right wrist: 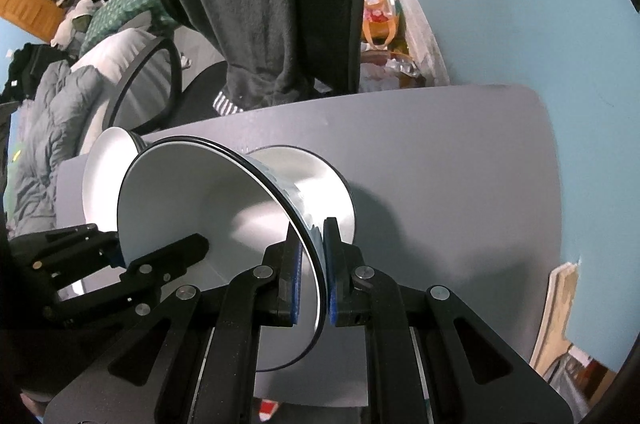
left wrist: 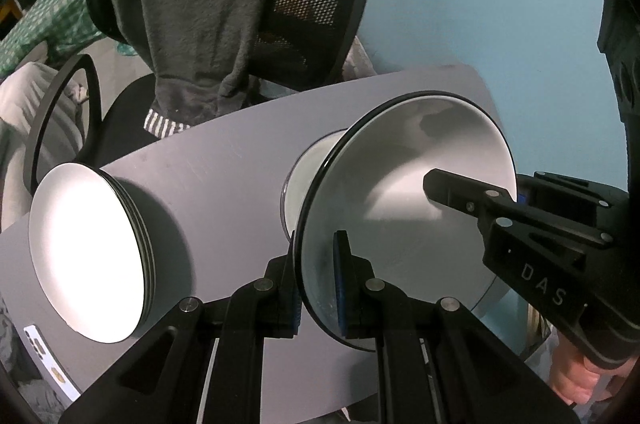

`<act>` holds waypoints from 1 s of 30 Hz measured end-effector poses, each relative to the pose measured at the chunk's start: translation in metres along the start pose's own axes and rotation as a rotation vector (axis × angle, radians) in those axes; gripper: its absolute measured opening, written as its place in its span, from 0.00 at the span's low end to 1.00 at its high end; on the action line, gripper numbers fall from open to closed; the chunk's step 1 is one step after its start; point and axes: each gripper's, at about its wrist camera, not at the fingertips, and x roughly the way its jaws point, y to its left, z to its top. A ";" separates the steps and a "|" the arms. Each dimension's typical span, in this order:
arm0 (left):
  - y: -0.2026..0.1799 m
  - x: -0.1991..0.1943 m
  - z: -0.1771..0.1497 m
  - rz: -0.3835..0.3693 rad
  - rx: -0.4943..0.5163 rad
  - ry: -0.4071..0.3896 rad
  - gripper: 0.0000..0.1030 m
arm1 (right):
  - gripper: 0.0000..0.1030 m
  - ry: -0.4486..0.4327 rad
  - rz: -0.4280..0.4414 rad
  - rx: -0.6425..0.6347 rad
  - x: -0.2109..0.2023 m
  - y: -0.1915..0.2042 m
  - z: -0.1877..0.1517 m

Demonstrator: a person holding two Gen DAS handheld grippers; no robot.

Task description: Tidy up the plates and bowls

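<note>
Both grippers, left (left wrist: 318, 278) and right (right wrist: 312, 278), fingers clamped on one white black-rimmed bowl (left wrist: 404, 192), above second white bowl (left wrist: 308, 180). One plate stack (left wrist: 86, 256) on grey desk (left wrist: 224, 164).

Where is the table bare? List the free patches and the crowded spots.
Widest bare table: right of the second bowl, out to the wall-side edge. A narrower strip lies between the plate stack and that bowl. Crowded: around the held bowl, with the left gripper and right gripper clamped on its rim.
</note>
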 end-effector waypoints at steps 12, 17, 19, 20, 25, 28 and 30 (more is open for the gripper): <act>0.004 0.018 0.008 0.042 -0.012 0.044 0.11 | 0.10 0.071 0.029 0.000 0.018 -0.012 0.009; 0.000 0.022 0.008 0.063 -0.003 0.052 0.11 | 0.10 0.100 0.036 0.012 0.026 -0.017 0.010; 0.000 0.023 0.009 0.061 -0.004 0.051 0.13 | 0.10 0.111 0.040 0.017 0.028 -0.020 0.009; -0.001 0.023 0.009 0.064 -0.001 0.050 0.13 | 0.10 0.115 0.042 0.019 0.030 -0.021 0.009; -0.001 0.024 0.010 0.058 0.003 0.059 0.13 | 0.12 0.141 0.067 0.032 0.035 -0.025 0.008; -0.001 0.023 0.010 0.060 0.014 0.061 0.13 | 0.14 0.157 0.081 0.038 0.036 -0.026 0.007; -0.001 0.024 0.010 0.058 0.014 0.064 0.13 | 0.14 0.166 0.095 0.049 0.036 -0.028 0.007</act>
